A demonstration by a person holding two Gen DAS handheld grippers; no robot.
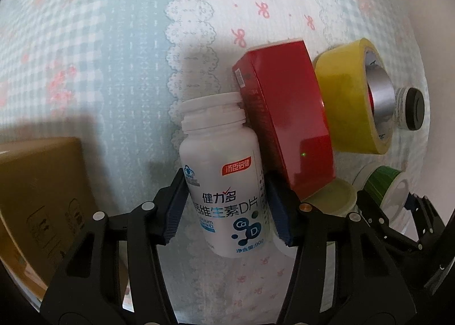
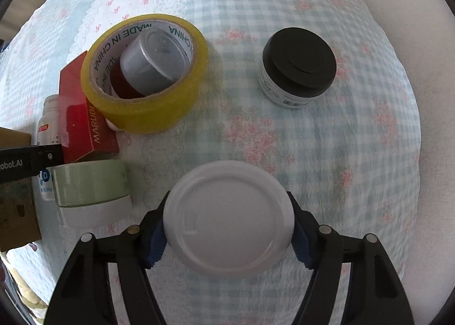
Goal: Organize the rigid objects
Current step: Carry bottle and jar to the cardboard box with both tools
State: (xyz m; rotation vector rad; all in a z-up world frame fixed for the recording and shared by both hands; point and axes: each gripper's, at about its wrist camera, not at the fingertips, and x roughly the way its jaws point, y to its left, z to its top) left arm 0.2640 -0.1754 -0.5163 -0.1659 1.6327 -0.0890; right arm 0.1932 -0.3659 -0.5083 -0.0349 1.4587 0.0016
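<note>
Bottle [image 1: 224,180] clamped in left hand-held gripper [image 1: 227,205], seemingly touching red box [image 1: 284,120].

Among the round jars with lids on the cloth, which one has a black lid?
The small white jar with the black lid, standing alone at the far right. The pale green-lidded jar sits beside the red box; the right hand-held gripper holds a white-lidded one.

surface: pale blue gingham tablecloth [image 2: 327,137] | pink floral, bow print | light: soft daylight
</note>
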